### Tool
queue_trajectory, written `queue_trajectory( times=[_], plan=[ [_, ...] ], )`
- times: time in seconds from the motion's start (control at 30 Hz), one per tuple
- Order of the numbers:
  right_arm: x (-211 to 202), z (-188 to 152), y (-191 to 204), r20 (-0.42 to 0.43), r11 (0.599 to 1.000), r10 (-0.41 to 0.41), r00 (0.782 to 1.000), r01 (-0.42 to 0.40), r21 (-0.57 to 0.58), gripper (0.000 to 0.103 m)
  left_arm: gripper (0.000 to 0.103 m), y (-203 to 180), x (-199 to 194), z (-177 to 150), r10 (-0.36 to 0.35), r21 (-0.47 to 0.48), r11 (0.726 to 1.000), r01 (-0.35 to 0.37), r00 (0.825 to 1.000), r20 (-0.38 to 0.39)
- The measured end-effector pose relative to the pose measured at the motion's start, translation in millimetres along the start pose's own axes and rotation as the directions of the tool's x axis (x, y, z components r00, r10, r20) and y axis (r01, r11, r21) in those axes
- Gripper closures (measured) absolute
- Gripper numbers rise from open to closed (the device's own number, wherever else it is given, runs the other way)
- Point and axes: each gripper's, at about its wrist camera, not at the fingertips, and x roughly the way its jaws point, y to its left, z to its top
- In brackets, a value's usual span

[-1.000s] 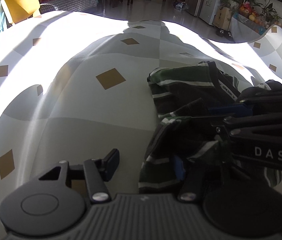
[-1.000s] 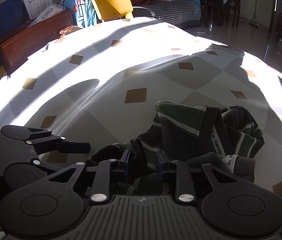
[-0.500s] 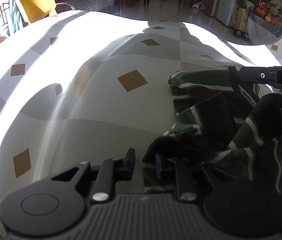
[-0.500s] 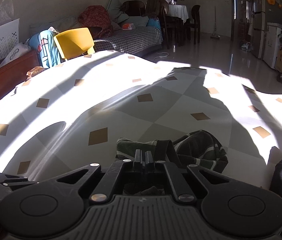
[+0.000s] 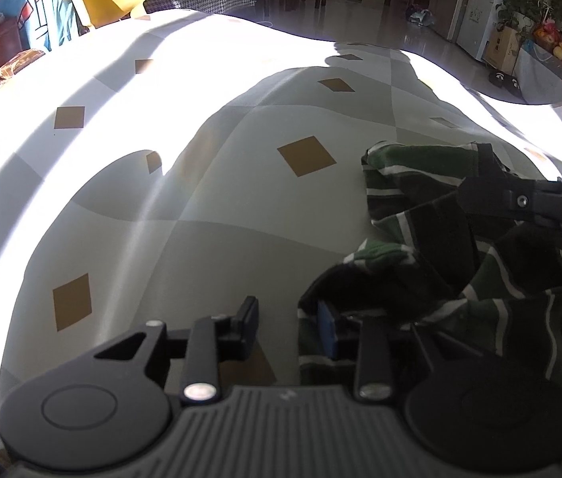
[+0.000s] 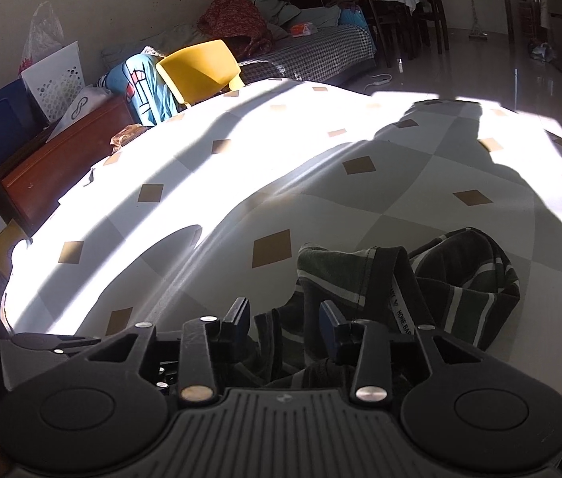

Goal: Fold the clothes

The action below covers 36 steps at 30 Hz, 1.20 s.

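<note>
A dark green garment with white stripes [image 5: 420, 207] lies crumpled on the table's checked cloth [image 5: 201, 199], at the right of the left wrist view. My left gripper [image 5: 287, 326] sits at its near left edge, jaws opening. The hem touches the right fingertip [image 5: 326, 334], and mostly bare cloth shows in the gap. In the right wrist view the garment [image 6: 464, 279] bunches up just ahead. My right gripper [image 6: 284, 318] is opening with a fold of it loose between the pads. One finger of the right gripper [image 5: 520, 199] reaches over the garment.
The table cloth [image 6: 360, 199] stretches far and left in sun and shadow. Beyond its far edge stand a yellow chair [image 6: 201, 67], a wooden cabinet [image 6: 54, 167] and a sofa [image 6: 321, 47]. A fridge and plants [image 5: 539, 0] stand far right.
Both grippers' jaws closed half a second ago and have now parted again. The right wrist view tipped up, then back down onto the garment. The right gripper's finger moved out of the left view's centre.
</note>
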Motion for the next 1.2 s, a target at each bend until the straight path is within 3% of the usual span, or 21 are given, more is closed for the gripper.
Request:
queue_trajectory(
  times=[0.1,0.17,0.27,0.4,0.43,0.53,0.6,0.77,1.07,1.2],
  plan=[
    [7.1,-4.1,3.0,-0.03,1.0,-0.002,1.0,0.001,-0.012,0.061,0.054,-4.3,-4.8,0.3,-0.019,0.023,1.0,0.018,0.999,0.036],
    [10.9,-6.3,4.3,-0.048,1.0,0.0,0.999,-0.001,-0.023,0.06,0.036,-8.2,-5.9,0.5,-0.033,0.039,0.999,0.031,0.998,0.05],
    [14.6,-9.6,4.7,-0.062,1.0,-0.002,0.998,0.0,-0.028,0.06,0.028,-13.9,-2.5,-1.0,-0.038,0.061,0.998,0.035,0.998,0.052],
    [19.8,-14.0,7.9,-0.074,0.999,-0.013,0.997,0.01,-0.054,0.06,0.028,-19.3,4.5,-3.0,-0.045,0.079,0.996,0.041,0.998,0.041],
    [21.3,-15.2,9.2,-0.077,0.998,-0.022,0.997,0.017,-0.065,0.064,0.028,-20.2,5.5,-3.3,-0.04,0.084,0.996,0.036,0.998,0.041],
    [26.0,-17.9,10.1,-0.088,0.994,-0.066,0.994,0.058,-0.092,0.091,0.035,-21.6,7.9,-5.2,-0.04,0.09,0.995,0.037,0.999,0.034],
    [25.8,-17.6,7.1,-0.081,0.995,-0.076,0.994,0.07,-0.077,0.098,0.043,-23.9,9.5,-7.2,-0.024,0.11,0.994,0.02,0.999,0.032],
    [11.3,-9.4,1.8,0.001,0.997,-0.078,0.997,0.078,-0.029,0.099,0.061,-28.1,7.8,-9.1,-0.002,0.151,0.989,-0.005,0.999,0.045],
    [-20.9,11.2,-23.0,0.148,0.977,-0.196,0.969,0.181,0.112,0.1,0.061,-8.3,6.3,-4.7,0.092,0.074,0.993,-0.094,0.995,0.034],
    [-35.7,17.3,-33.7,0.194,0.96,-0.253,0.948,0.221,0.169,0.1,0.061,-8.8,4.8,-6.3,0.11,0.096,0.989,-0.113,0.993,0.039]
  ],
)
